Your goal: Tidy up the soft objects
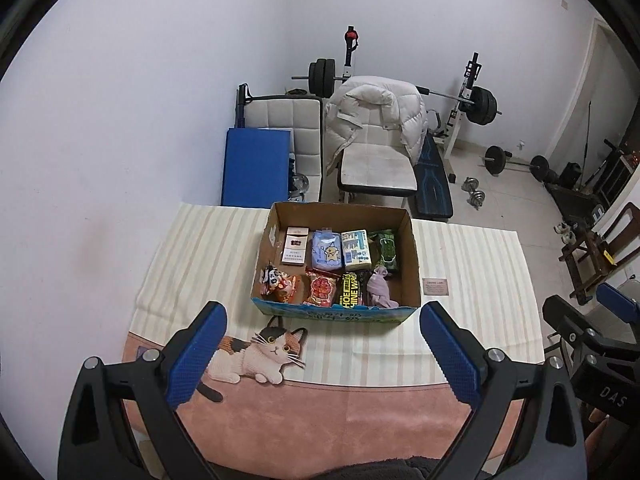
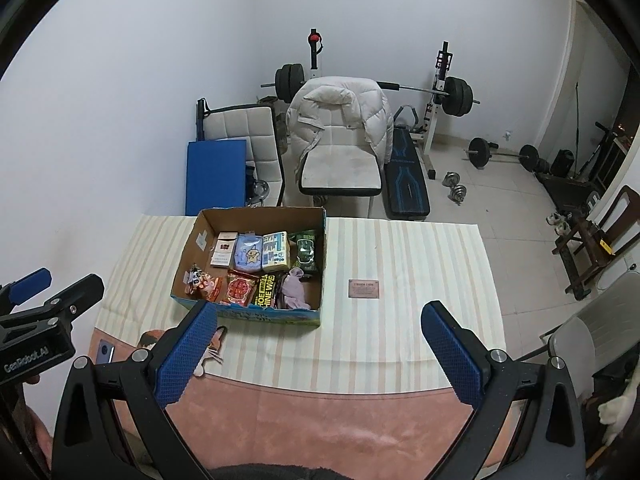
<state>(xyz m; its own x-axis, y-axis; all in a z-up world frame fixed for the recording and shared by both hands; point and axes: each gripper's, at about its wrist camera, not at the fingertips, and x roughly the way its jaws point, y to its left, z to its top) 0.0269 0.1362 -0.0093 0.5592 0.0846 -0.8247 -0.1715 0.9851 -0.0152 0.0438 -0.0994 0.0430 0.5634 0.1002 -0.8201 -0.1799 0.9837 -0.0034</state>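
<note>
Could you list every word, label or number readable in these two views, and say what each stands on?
"HOE" over "HINE WIP", partly cut off: black and yellow packet in the cardboard box.
"DAS", cut off: right gripper body, left wrist view.
"GenRobot.AI": left gripper body, right wrist view.
Too small or blurred: the other packets, the box's blue front, the small tag on the cloth.

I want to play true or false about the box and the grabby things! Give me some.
1. The cardboard box holds packets and a purple cloth. True.
2. The left gripper is squeezing the cloth. False: its jaws are wide open, holding nothing.
3. The right gripper is open too. True.
4. The box sits on the floor. False: it sits on the striped tablecloth.
5. A cat picture is on the tablecloth. True.
</note>
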